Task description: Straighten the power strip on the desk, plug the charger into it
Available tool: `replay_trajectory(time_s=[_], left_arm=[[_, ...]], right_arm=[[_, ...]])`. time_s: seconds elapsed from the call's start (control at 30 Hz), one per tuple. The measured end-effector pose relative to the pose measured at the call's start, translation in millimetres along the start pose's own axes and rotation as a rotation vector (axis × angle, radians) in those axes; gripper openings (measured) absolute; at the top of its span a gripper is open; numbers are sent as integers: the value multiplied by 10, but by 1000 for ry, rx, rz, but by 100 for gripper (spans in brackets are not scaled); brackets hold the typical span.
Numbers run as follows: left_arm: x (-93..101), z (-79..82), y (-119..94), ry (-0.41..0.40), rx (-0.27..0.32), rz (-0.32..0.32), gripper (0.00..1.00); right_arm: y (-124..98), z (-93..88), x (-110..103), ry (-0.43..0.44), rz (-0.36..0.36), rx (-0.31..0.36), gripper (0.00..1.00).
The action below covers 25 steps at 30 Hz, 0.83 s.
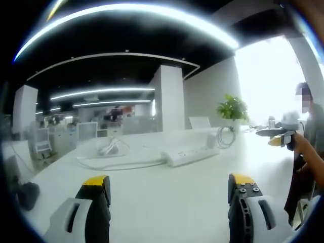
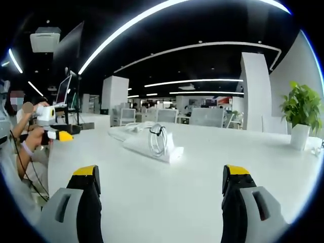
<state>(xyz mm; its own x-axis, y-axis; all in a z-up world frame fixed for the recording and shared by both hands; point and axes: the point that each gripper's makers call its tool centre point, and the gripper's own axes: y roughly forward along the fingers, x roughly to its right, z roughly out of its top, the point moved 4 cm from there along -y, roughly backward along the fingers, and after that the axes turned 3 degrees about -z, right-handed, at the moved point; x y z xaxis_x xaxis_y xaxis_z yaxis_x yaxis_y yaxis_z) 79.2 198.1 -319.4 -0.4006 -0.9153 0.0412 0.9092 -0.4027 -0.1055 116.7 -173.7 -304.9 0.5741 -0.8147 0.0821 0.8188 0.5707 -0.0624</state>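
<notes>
Power strip (image 1: 190,154): I see one long white bar lying flat on the white desk (image 1: 167,202), set at a slant across my left gripper view, its sockets facing up and nothing plugged in. A white cord (image 1: 121,164) runs from its end along the desk. In my right gripper view a coiled cable (image 2: 158,140) rests on it.

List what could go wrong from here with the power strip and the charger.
1. The power strip lies askew with its cord looping across the desk; turning it may drag or snag that cord.
2. A coiled cable rests on the strip; it could slide off or tangle.
3. Both the left gripper and the right gripper hang open and apart from it; the charger is hard to make out.
</notes>
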Motion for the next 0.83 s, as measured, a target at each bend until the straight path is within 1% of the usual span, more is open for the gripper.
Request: replay_trajectory(time_s=[0.3, 0.83], left_arm=[[0, -5, 4, 0, 0, -2, 99], [-10, -8, -3, -1, 1, 0, 99]], right_arm=[[5, 11, -19, 2, 8, 3, 100], [13, -28, -27, 4, 3, -7, 99]])
